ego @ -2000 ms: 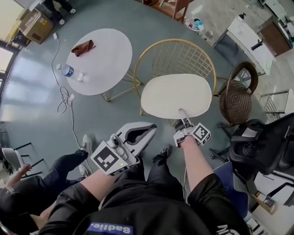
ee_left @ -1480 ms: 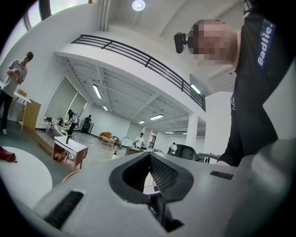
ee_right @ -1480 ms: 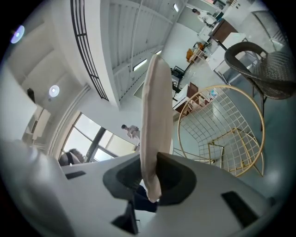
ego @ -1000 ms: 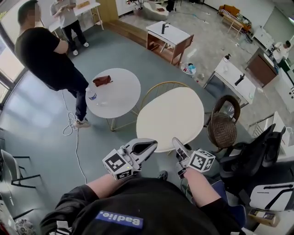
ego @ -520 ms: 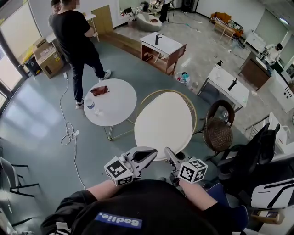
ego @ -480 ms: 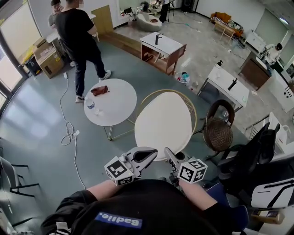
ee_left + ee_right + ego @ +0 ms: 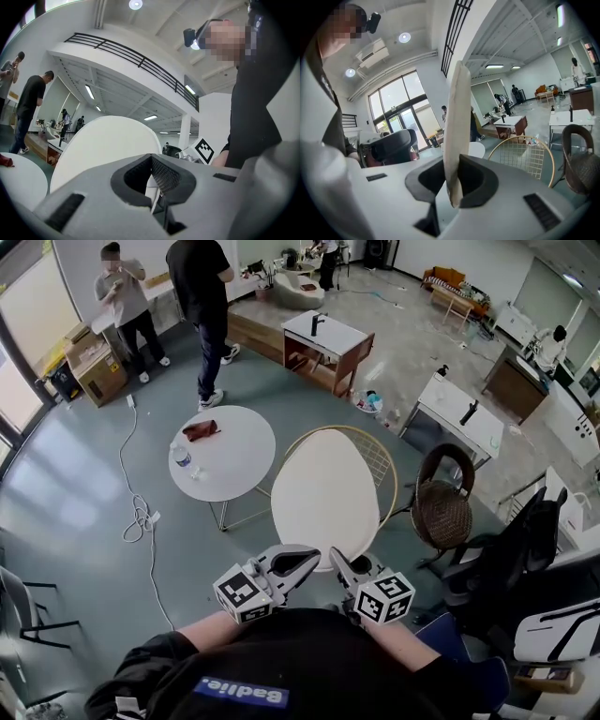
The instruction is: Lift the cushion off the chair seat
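The pale oval cushion (image 7: 323, 493) stands up on edge in front of the gold wire chair (image 7: 380, 460), off its seat. My right gripper (image 7: 335, 559) is shut on the cushion's near lower rim. In the right gripper view the cushion (image 7: 454, 131) rises edge-on out of the right gripper (image 7: 452, 187), with the chair (image 7: 525, 154) behind it. My left gripper (image 7: 309, 559) sits beside it at the cushion's lower left, jaws drawn together. In the left gripper view the cushion (image 7: 103, 145) shows broad beyond the left gripper (image 7: 157, 187); whether they touch I cannot tell.
A round white table (image 7: 225, 451) with a bottle (image 7: 183, 457) and a brown object (image 7: 200, 430) stands left of the chair. A wicker chair (image 7: 442, 512) and a black office chair (image 7: 511, 559) are on the right. Two people (image 7: 211, 296) stand far back; a cable (image 7: 141, 512) lies on the floor.
The cushion went from lying flat on the seat to standing up on edge as my right gripper rose and rolled. A person by the round table walked away to the back.
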{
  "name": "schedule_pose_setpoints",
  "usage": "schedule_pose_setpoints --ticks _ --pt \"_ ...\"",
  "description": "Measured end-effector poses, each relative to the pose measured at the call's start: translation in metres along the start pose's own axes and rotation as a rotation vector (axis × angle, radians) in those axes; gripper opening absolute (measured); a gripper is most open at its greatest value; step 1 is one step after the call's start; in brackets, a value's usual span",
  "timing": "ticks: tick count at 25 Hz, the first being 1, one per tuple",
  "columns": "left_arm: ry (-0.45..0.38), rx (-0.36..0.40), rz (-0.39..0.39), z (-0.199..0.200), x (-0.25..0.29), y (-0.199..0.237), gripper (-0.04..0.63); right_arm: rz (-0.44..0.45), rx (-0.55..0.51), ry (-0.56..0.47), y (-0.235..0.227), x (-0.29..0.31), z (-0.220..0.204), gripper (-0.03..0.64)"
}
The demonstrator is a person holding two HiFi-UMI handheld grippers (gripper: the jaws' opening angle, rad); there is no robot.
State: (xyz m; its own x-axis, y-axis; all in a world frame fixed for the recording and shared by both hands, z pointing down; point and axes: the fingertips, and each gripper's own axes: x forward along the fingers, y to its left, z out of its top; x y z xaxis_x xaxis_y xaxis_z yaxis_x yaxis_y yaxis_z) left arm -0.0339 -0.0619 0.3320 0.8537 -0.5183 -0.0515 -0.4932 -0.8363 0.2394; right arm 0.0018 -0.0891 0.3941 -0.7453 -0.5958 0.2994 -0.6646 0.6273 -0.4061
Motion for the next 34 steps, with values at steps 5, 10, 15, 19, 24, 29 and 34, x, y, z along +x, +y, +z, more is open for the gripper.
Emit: schedule_pose_setpoints --ticks 5,10,15,19,24,29,34 --pt "0.005 0.007 -0.014 -0.006 0.000 -0.007 0.012 0.004 -0.038 0.005 0.005 -0.005 -0.004 0.064" --pt "0.009 -0.028 -0.005 0.006 0.000 -0.012 0.012 0.011 -0.060 0.009 0.010 -0.003 -0.005 0.064" --pt "0.002 0.002 -0.008 -0.003 -0.002 -0.007 0.014 0.016 -0.065 0.006 0.011 -0.002 -0.005 0.064" --pt "0.003 0.006 -0.007 -0.004 -0.003 -0.007 0.014 0.017 -0.067 0.007 0.012 -0.003 -0.005 0.064" --pt "0.002 0.000 -0.007 -0.002 -0.004 -0.007 0.014 0.021 -0.066 0.008 0.015 -0.003 -0.005 0.064" --pt "0.001 -0.001 -0.013 -0.002 -0.004 -0.007 0.014 0.025 -0.065 0.010 0.017 -0.002 -0.005 0.064" --pt "0.005 -0.015 -0.008 0.001 -0.001 -0.009 0.014 0.027 -0.066 0.008 0.014 -0.002 -0.005 0.064"
